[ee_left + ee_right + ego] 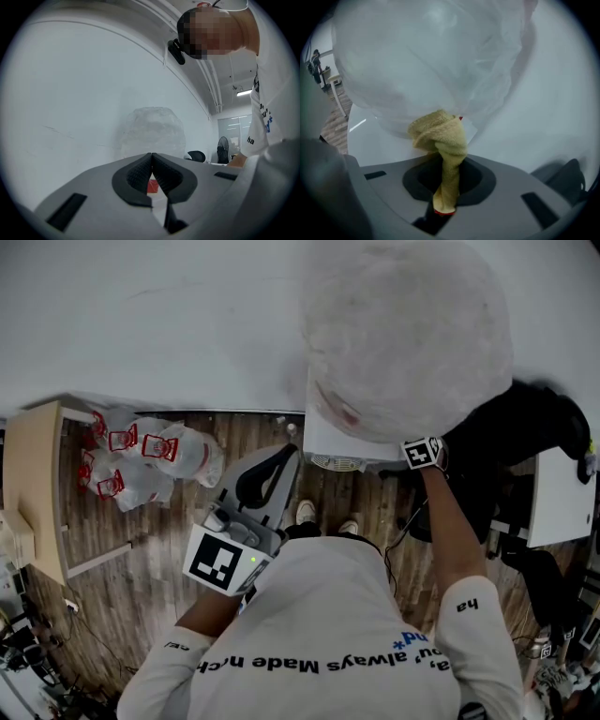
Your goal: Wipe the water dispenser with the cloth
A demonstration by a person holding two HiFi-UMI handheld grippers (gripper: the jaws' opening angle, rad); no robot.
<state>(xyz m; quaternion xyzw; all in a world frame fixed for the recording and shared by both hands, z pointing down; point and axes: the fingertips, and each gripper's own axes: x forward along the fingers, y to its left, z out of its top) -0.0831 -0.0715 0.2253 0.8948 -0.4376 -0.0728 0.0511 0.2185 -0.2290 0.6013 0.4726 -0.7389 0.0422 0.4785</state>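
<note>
The water dispenser (330, 441) is a white cabinet against the wall, and its big bottle (408, 334) is wrapped in cloudy plastic. My right gripper (449, 161) is shut on a yellow cloth (439, 137), whose bunched end presses at the foot of the bottle (431, 61) on the dispenser's white top (370, 140). In the head view only its marker cube (424, 453) shows beside the bottle. My left gripper (267, 474) hangs left of the dispenser, its jaws closed together with nothing between them. In the left gripper view, the left gripper (152, 158) points at the wrapped bottle (152, 133).
Clear bags with red print (141, 460) lie on the wood floor at the left, beside a pale wooden table (33, 484). A black office chair (525, 437) and a white desk (562, 498) stand right of the dispenser. The person's shoes (328, 515) are just before it.
</note>
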